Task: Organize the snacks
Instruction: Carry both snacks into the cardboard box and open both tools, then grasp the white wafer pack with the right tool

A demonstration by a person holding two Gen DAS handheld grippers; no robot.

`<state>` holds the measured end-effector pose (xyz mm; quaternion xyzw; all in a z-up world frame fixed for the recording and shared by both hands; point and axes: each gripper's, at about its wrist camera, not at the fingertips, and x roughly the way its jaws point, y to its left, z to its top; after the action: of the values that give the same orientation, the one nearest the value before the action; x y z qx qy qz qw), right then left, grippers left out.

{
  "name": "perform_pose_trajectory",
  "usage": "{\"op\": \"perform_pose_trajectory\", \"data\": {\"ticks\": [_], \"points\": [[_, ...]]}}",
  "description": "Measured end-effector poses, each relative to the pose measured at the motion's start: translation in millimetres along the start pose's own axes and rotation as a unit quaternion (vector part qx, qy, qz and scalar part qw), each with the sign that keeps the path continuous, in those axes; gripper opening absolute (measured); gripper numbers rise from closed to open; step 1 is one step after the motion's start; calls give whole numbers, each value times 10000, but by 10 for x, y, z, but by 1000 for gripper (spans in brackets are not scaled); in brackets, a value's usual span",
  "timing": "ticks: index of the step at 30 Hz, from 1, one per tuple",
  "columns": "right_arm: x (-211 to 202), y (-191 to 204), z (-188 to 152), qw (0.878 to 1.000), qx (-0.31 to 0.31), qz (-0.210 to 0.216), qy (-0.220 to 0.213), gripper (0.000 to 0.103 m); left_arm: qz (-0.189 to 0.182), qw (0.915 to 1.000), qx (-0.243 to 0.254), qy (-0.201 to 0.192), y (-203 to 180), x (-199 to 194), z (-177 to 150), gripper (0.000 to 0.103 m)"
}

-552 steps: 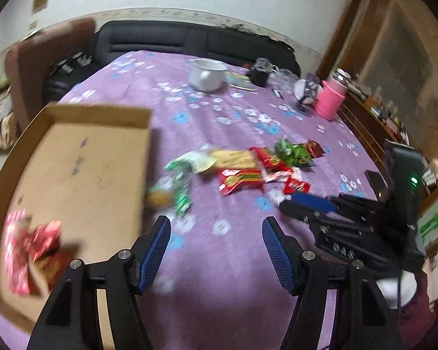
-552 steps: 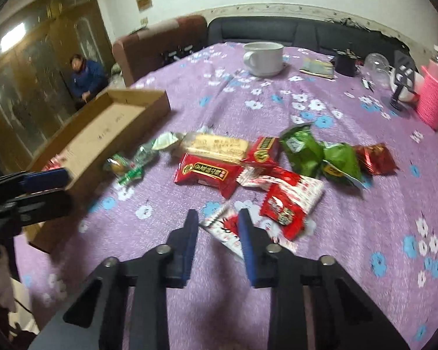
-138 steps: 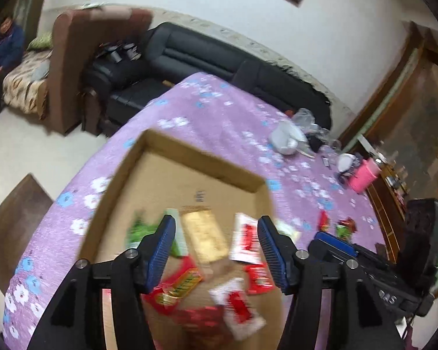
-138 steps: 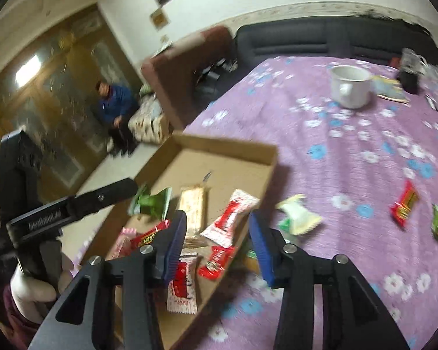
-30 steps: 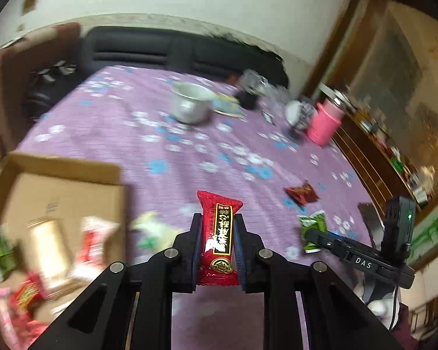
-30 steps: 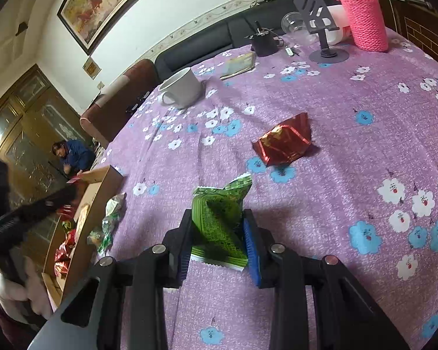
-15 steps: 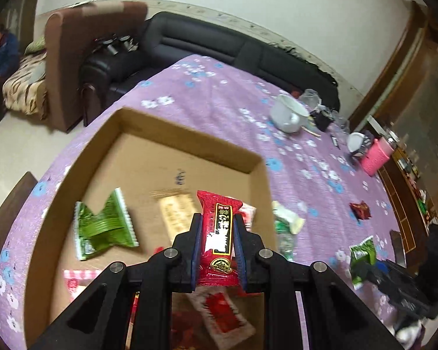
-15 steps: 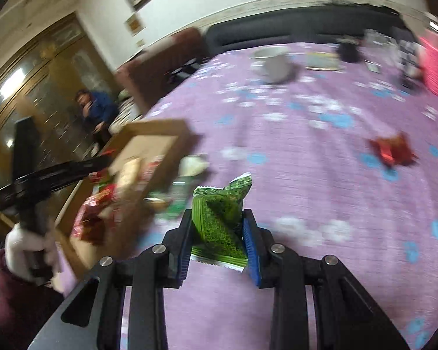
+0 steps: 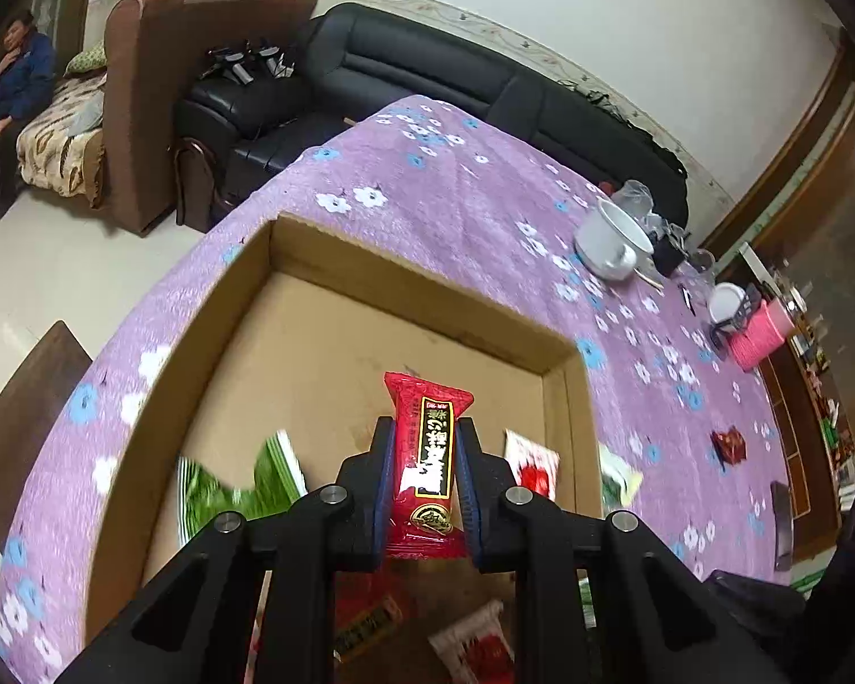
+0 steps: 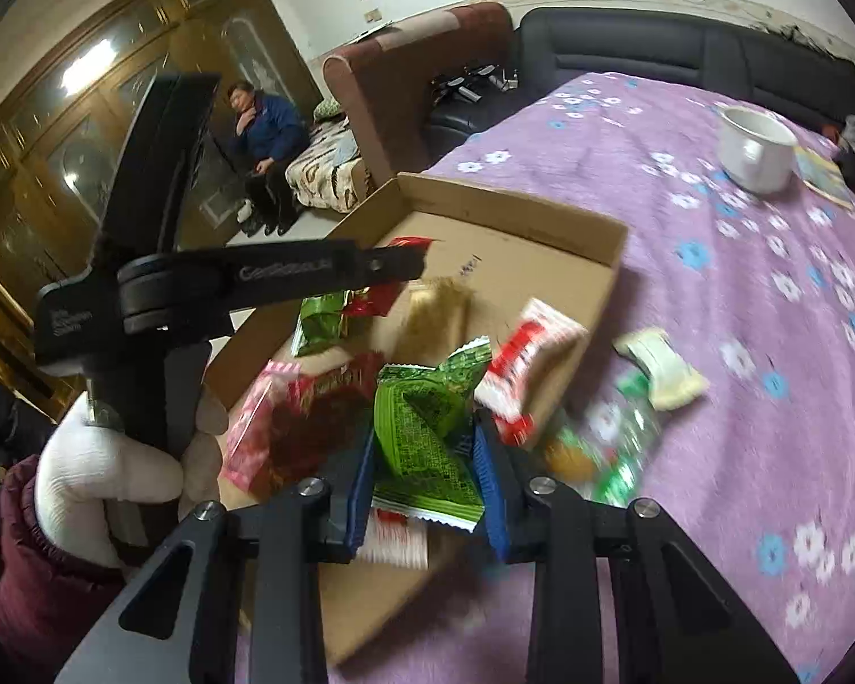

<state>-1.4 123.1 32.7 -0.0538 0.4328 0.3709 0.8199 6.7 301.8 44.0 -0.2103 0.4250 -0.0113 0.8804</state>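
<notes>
My left gripper [image 9: 424,456] is shut on a red snack bar [image 9: 427,456] and holds it above the open cardboard box [image 9: 427,296]. The box holds a green packet [image 9: 239,484] and several red and white packets. My right gripper [image 10: 424,456] is shut on a green snack packet [image 10: 422,433] and holds it over the box's near right corner [image 10: 518,211]. The left gripper [image 10: 404,259] shows in the right wrist view over the box. A cream packet [image 10: 661,367] and a green-white one [image 10: 621,450] lie on the purple cloth beside the box.
A red packet [image 9: 728,444] lies on the cloth far right. A white mug [image 10: 758,148], a pink cup [image 9: 761,336] and small items stand at the table's far end. A black sofa [image 9: 427,80] and brown armchair stand behind. A person [image 10: 265,137] sits at left.
Both grippers have swung with their packets from the table's open cloth to above the box. The left one has moved further in over the box's middle.
</notes>
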Motion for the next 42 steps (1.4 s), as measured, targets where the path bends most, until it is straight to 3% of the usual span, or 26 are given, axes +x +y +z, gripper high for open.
{"op": "perform_pose_trajectory", "data": {"ticks": [8,10,12,15,20,24,29,34,35,36,42], "points": [[440,-4,287,9979,-251,-564,213,31,13,9997,-210,88,132,107,121,23],[476,-43,315,9976,-245,-625,181,32,-4,9994,-344,84,194,102,117,36],[444,-77,332,9976,-198,-665,46,34,-45,9989,-456,20,243,62,117,59],[285,-159,357,9982,-50,-575,-130,44,-93,9986,-494,-138,260,-59,117,63],[-110,-493,380,9965,360,-584,-468,46,-338,9974,-528,-366,187,-372,73,69],[-213,-879,233,9937,680,-826,-324,46,-668,9947,-431,-651,60,-693,-109,82],[-83,-1027,109,9921,953,-808,-143,46,-876,9920,-482,-772,-35,-860,-401,84],[178,-976,123,9920,746,-1017,84,46,-982,9910,-540,-736,-156,-879,-577,84],[223,-967,117,9918,698,-1059,162,44,-978,9909,-534,-749,-180,-884,-600,84],[239,-967,89,9911,664,-1129,243,28,-966,9911,-511,-759,-216,-887,-624,84],[27,-959,-195,9882,417,-1437,320,28,-1026,9922,-233,-664,-420,-865,-716,84]]}}
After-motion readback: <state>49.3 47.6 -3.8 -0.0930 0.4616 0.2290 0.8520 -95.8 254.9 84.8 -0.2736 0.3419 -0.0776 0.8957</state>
